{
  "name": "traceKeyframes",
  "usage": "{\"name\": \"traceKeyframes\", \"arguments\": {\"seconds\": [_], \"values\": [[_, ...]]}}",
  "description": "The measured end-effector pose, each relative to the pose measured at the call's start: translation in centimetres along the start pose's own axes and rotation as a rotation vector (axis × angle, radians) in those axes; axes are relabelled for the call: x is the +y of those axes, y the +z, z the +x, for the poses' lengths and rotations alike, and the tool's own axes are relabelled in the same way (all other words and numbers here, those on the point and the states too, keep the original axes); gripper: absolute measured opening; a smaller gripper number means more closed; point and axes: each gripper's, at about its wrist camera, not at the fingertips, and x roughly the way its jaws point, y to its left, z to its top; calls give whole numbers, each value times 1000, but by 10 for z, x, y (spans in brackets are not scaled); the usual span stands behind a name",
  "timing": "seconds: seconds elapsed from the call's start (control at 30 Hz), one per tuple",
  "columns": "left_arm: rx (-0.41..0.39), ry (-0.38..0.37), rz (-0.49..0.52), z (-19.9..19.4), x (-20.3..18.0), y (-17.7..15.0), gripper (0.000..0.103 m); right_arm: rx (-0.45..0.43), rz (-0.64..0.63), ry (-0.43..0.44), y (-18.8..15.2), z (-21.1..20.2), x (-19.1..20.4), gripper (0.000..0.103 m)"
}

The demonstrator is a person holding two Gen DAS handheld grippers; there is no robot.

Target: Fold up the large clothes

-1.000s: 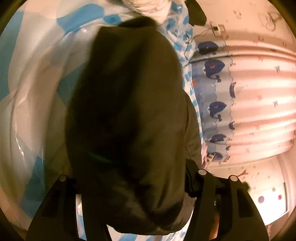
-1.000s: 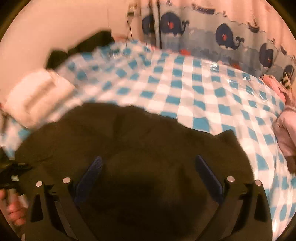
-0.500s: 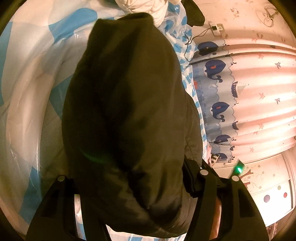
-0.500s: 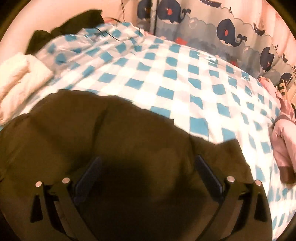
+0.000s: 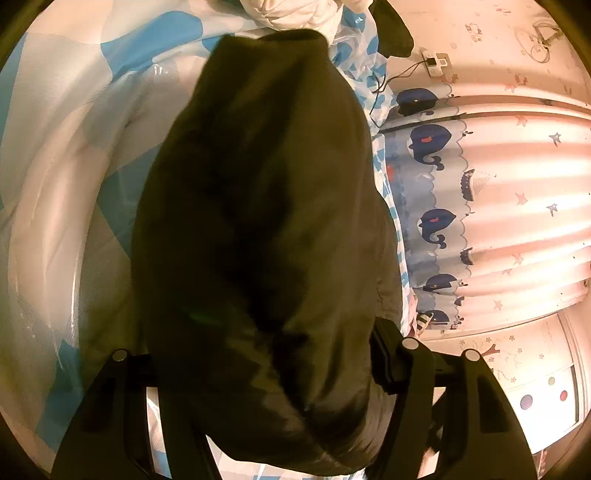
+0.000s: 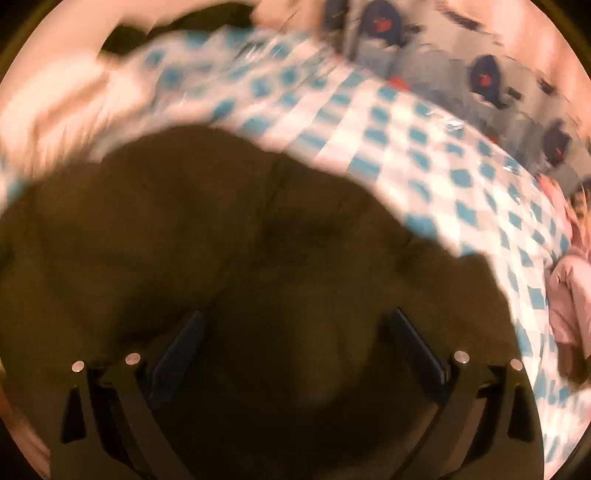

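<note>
Blue-and-white checked bedding covers the bed on which the work goes on, with a whale-print curtain behind it. Nearest in the left wrist view, the left gripper has a thick bunch of the dark garment between its fingers; its jaws are opening, and the cloth hides the left pad, so I cannot tell whether the pads still press on it. From there the garment runs up toward twelve o'clock, draped over the bedding, and ends just short of a white bundle. At one o'clock a charger and its cable sit on the pink wall. In the blurred right wrist view, the right gripper stands wide, its blue pads spread over the same dark garment, which fills the lower half of the frame; nothing is pinched between them. Beyond, at three o'clock, pink clothing lies on the bedding near the edge.
</note>
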Motion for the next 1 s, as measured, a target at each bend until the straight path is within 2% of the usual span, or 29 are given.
{"name": "traceKeyframes", "arguments": {"seconds": [0.07, 0.13, 0.27, 0.3, 0.37, 0.43, 0.53, 0.6, 0.63, 0.67, 0.73, 0.83, 0.87, 0.93, 0.97, 1.0], "values": [[-5, 14, 20, 4, -6, 0, 60, -5, -29, -12, -9, 10, 8, 97], [-11, 19, 25, 1, -10, 0, 60, 17, 9, 9, -2, 5, 3, 96], [-20, 16, 17, 4, -13, -7, 60, -137, 39, 20, -10, -43, 12, 97], [-23, 21, 26, 6, -16, -9, 60, -136, 35, 26, -15, -44, 17, 97], [-26, 24, 41, 6, -20, -11, 60, -44, -35, 29, -30, -17, 39, 97], [-30, 29, 66, 1, -23, -6, 60, -70, -59, 11, -37, -7, 47, 97], [-40, 25, 82, -1, -27, -12, 54, -33, -24, 57, -28, -15, 39, 97], [-49, 22, 98, 1, -31, -15, 49, -83, -28, 46, -27, -29, 36, 97], [-55, 25, 117, -3, -34, -19, 48, -91, -40, 44, -30, -32, 38, 97], [-61, 28, 156, -3, -43, -23, 46, -52, -76, 49, -34, -23, 44, 97], [-66, 29, 212, -6, -57, -27, 43, -44, -96, 45, -42, -15, 50, 97], [-86, 40, 314, -7, -72, -29, 37, -26, -76, 66, -37, -15, 46, 97], [-90, 44, 332, -6, -77, -15, 36, -29, -63, 72, -37, -15, 45, 97], [-95, 53, 386, -6, -94, -23, 35, -39, -64, 65, -39, -13, 46, 97], [-97, 57, 409, -21, -87, -3, 34, -43, -65, 64, -39, -12, 46, 97], [-101, 62, 448, -26, -96, -3, 33, -47, -62, 66, -40, -10, 46, 97]]}}
